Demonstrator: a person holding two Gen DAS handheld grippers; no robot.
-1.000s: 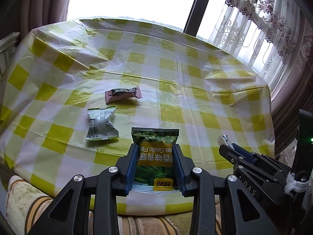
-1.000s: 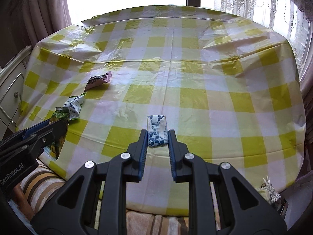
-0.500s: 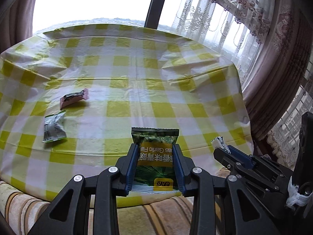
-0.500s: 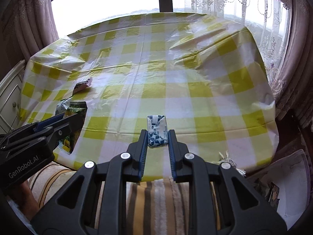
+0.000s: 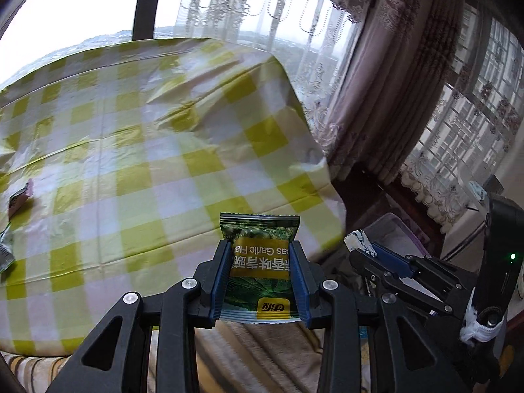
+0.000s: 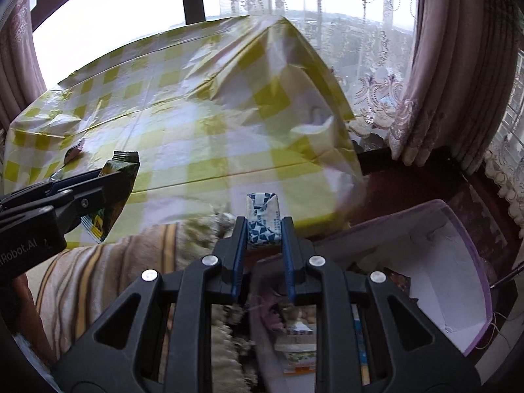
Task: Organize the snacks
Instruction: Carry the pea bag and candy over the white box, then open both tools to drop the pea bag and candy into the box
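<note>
The left gripper (image 5: 258,255) is clamped on a green snack packet (image 5: 260,262), its blue pads pressing both long edges; the packet stands upright between them, printed side facing the camera, text upside down. The right gripper (image 6: 260,229) is clamped on a small blue-and-white wrapped candy (image 6: 263,217), held by its lower half with the top sticking out above the pads. In the right wrist view both grippers hang past the near right corner of the table (image 6: 203,124), which is covered in a yellow-and-white checked cloth. The right one is over an open bin (image 6: 458,262) with a translucent purple rim and white inner wall, standing on the floor beside the table; loose packets lie in its bottom, too blurred to identify. The left gripper sits just beside the right, over a striped cushion (image 6: 108,262) at the table edge. Two snacks are on the cloth at far left: a pink-wrapped bar (image 5: 19,196) and a pale green packet (image 5: 5,249), well apart from both grippers.
</note>
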